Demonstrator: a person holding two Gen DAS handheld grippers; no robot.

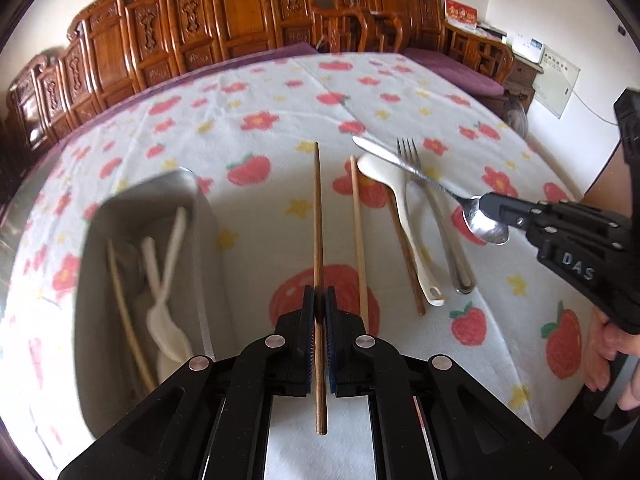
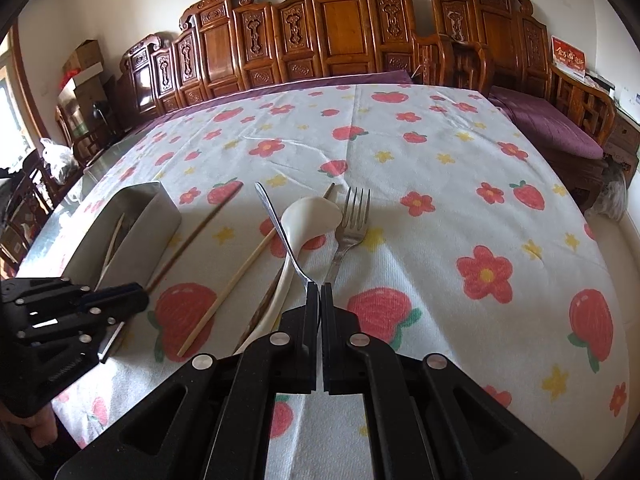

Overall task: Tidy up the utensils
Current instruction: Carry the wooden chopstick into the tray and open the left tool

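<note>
Each tool grips one utensil; perhaps four lie loose (image 1: 404, 216)

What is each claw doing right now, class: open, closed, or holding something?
Left claw: closed on a dark wooden chopstick.
Right claw: closed on the bowl end of a metal spoon.

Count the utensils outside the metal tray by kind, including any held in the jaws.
Chopsticks: 3 (held dark chopstick, light chopstick, second dark chopstick)
Spoons: 2 (white spoon, held metal spoon)
Forks: 1 (fork)
Total: 6
</note>
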